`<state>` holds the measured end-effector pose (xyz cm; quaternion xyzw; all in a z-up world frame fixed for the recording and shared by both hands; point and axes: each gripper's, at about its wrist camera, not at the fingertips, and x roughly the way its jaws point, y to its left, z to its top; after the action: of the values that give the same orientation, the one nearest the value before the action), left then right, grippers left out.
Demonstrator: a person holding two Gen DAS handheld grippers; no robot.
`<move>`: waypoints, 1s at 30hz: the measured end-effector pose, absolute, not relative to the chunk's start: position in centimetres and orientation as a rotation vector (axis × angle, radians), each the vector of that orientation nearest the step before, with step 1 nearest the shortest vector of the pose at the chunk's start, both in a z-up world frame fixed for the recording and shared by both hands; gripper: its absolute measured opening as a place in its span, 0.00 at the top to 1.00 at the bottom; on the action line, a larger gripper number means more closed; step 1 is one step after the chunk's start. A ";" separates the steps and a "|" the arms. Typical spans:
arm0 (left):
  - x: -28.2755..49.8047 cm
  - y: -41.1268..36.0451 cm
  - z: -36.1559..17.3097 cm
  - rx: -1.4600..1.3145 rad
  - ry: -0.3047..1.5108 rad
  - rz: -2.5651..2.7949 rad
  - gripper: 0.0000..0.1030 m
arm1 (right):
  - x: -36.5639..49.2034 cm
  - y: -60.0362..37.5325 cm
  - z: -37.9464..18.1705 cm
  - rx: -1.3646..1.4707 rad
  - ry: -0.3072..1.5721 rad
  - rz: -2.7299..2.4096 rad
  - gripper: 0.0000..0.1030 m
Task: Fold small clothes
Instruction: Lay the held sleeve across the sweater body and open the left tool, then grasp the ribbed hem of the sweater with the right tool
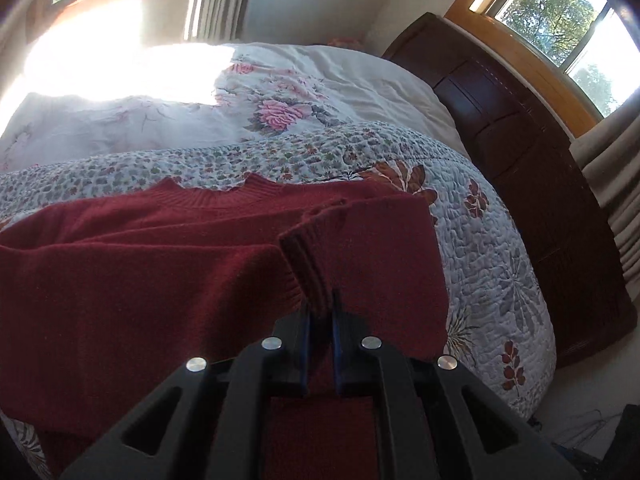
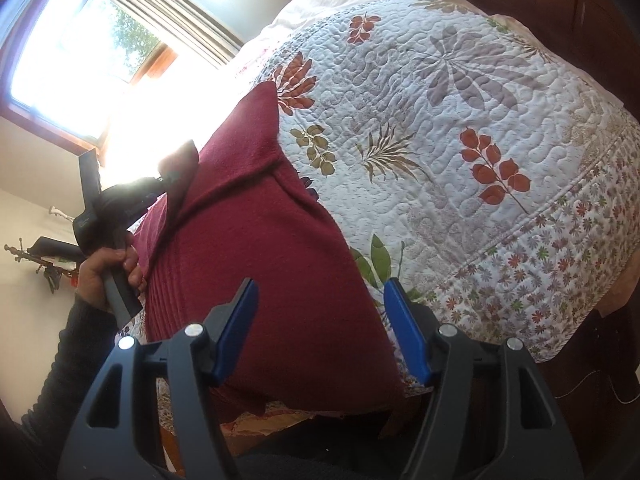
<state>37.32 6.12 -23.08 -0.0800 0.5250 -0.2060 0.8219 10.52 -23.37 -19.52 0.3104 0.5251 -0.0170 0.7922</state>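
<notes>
A dark red knitted sweater (image 1: 140,280) lies spread on the quilted bed, its neckline at the far side. My left gripper (image 1: 320,304) is shut on the ribbed cuff of a sleeve (image 1: 308,264), which is laid across the sweater's body. In the right wrist view the same sweater (image 2: 260,240) fills the middle, and the left gripper (image 2: 176,176) shows at its far left edge, held by a hand (image 2: 104,276). My right gripper (image 2: 320,296) hangs open above the sweater's near hem, with nothing between its blue pads (image 2: 236,332).
The leaf-patterned quilt (image 2: 460,140) covers the bed, with a floral duvet (image 1: 280,112) and a white pillow further back. A dark wooden headboard (image 1: 520,160) stands on the right. Windows throw strong glare. The bed edge falls away near the sweater's hem.
</notes>
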 end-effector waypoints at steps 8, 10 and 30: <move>31.3 11.2 -17.8 -0.385 1.036 -0.396 0.35 | 18.1 -23.3 -21.1 0.854 1.120 0.242 0.28; 28.5 13.3 -18.0 -0.444 1.055 -0.348 0.28 | 21.7 -22.5 -22.2 0.886 1.138 0.326 0.29; 8.8 25.2 -25.0 -0.901 1.163 0.152 0.26 | 41.7 -13.4 -28.5 0.848 1.404 0.551 0.76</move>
<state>8.77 25.24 -25.04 -0.4107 0.5301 0.0691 0.7386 41.74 -13.44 -28.53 0.3731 0.6175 0.2426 0.6486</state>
